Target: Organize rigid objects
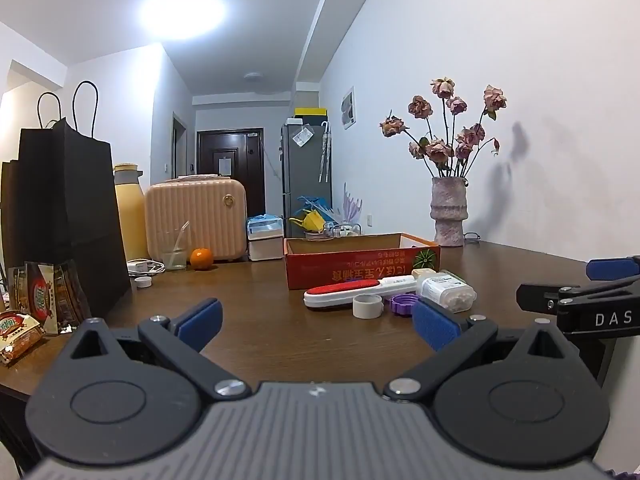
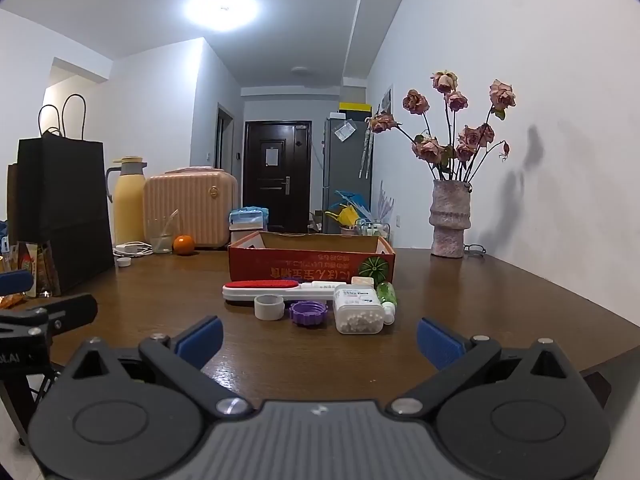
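A red cardboard box (image 1: 360, 270) (image 2: 310, 265) stands open on the brown table. In front of it lie a red-and-white lint brush (image 1: 358, 292) (image 2: 280, 289), a white tape roll (image 1: 367, 306) (image 2: 269, 307), a purple lid (image 1: 401, 305) (image 2: 309, 312), a clear pill box (image 1: 446, 292) (image 2: 357, 309) and a small green bottle (image 2: 387, 296). My left gripper (image 1: 316, 326) is open and empty, short of the objects. My right gripper (image 2: 318, 340) is open and empty, just before the pill box. The right gripper also shows at the left wrist view's right edge (image 1: 580, 296).
A black paper bag (image 1: 64, 216), snack packets (image 1: 36, 304), a yellow thermos (image 1: 129, 212), a pink case (image 1: 196, 216), a glass (image 1: 175, 252) and an orange (image 1: 201, 258) stand at the left. A vase of dried roses (image 1: 449, 212) stands by the right wall.
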Action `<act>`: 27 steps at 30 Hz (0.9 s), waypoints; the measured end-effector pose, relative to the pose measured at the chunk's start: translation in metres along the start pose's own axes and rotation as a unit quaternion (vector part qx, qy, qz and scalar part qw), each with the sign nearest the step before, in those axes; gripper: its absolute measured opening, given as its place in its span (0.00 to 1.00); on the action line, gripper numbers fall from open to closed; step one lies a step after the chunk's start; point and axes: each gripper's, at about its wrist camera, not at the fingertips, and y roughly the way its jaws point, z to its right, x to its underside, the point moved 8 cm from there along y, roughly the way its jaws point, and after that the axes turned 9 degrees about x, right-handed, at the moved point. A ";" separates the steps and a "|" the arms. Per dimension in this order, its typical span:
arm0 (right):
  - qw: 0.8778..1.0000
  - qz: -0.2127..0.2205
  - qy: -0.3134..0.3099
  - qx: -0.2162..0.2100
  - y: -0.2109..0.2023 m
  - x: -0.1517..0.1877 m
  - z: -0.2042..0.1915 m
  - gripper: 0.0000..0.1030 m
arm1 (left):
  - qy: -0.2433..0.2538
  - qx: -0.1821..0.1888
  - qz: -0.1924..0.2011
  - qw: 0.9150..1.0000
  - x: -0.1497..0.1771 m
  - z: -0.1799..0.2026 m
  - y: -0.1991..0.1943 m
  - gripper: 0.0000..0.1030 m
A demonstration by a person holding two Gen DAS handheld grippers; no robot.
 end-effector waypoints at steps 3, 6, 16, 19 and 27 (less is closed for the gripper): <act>1.000 0.000 0.001 0.002 0.000 0.000 0.001 1.00 | 0.001 0.001 0.000 1.000 0.001 0.001 0.001 1.00; 1.000 0.000 0.002 0.002 0.000 0.001 0.001 1.00 | 0.001 0.001 0.000 1.000 0.001 0.001 0.001 1.00; 1.000 0.002 0.002 0.003 -0.001 0.002 0.002 1.00 | 0.003 0.004 0.000 1.000 0.001 0.001 0.001 1.00; 1.000 0.002 0.002 0.004 -0.001 0.002 0.002 1.00 | 0.005 0.004 0.000 1.000 0.001 0.003 0.001 1.00; 1.000 0.000 0.002 0.006 -0.002 0.001 0.003 1.00 | 0.005 0.005 0.000 1.000 0.001 0.003 0.001 1.00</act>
